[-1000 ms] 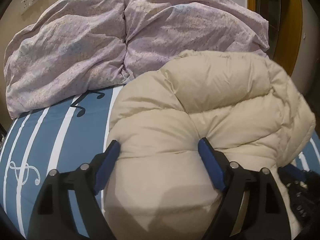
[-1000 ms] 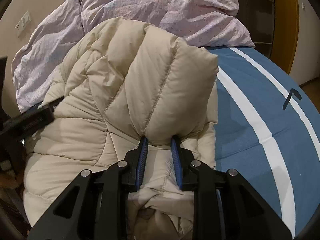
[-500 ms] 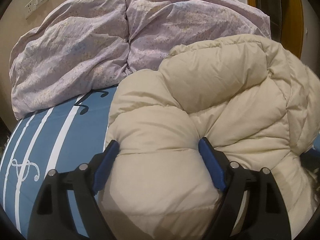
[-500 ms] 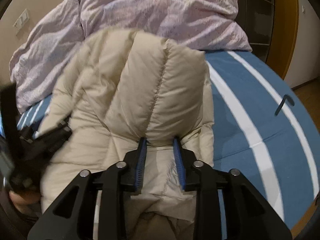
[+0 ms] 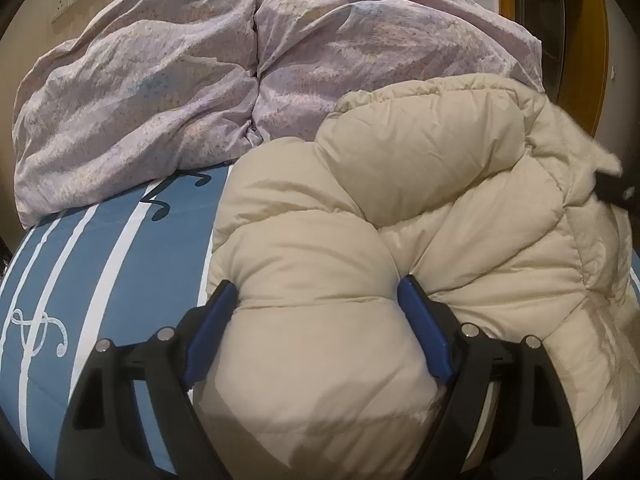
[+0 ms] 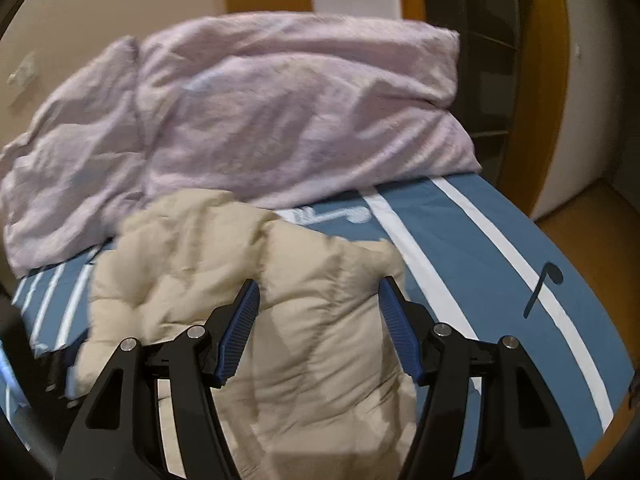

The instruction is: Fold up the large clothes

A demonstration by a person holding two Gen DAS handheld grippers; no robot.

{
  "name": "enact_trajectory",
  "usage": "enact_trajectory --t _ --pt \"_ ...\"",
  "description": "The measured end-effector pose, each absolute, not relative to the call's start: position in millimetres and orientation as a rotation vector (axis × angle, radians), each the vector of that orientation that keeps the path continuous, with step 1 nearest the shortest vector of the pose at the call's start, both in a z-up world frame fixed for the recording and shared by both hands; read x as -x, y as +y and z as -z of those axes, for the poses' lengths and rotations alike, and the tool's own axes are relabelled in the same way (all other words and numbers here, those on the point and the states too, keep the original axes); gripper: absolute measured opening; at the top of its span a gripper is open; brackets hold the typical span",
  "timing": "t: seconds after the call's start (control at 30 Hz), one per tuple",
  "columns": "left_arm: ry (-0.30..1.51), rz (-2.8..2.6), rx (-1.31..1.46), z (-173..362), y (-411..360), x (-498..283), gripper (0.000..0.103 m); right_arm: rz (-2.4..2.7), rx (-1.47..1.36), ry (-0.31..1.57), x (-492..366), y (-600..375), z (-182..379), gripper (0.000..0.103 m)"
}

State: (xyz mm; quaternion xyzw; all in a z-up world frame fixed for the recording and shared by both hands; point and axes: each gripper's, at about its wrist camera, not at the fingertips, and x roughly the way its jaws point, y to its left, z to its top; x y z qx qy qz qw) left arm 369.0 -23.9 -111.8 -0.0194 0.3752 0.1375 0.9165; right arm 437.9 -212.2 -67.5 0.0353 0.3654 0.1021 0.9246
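Blue striped bedsheet (image 5: 100, 264) | lilac duvet (image 5: 160, 92) behind | cream jacket (image 5: 440, 184) on it

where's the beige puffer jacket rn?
The beige puffer jacket lies centre-right in the left wrist view, on the blue striped bedsheet, in front of the lilac duvet.

Cream puffer jacket (image 5: 420, 208): quilted cloth, smooth with a faint sheen. Lilac duvet (image 5: 168, 92) at 12 o'clock: thin, crinkled matt cloth. Blue bed sheet (image 5: 80, 264) at 9 o'clock: smooth matt cloth with white stripes. Left hand-held gripper (image 5: 316, 300): matt black plastic, blue ribbed pads, bright metal pins. Door frame (image 6: 536, 80): glossy wood.
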Motion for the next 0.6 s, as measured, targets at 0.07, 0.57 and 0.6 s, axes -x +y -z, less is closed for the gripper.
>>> enact_trajectory --t 0.07,0.57,0.6 --pt "0.770 -0.277 0.047 111.5 -23.0 -368.8 0.083 -0.201 -0.097 0.804 -446.8 -216.3 86.9 0.064" --pt "0.760 -0.264 0.077 110.1 -20.4 -370.8 0.084 -0.175 -0.075 0.823 -455.3 -203.6 120.1 0.069" --pt "0.760 -0.264 0.077 110.1 -20.1 -370.7 0.084 -0.173 -0.073 0.827 -455.9 -203.5 120.4 0.069"
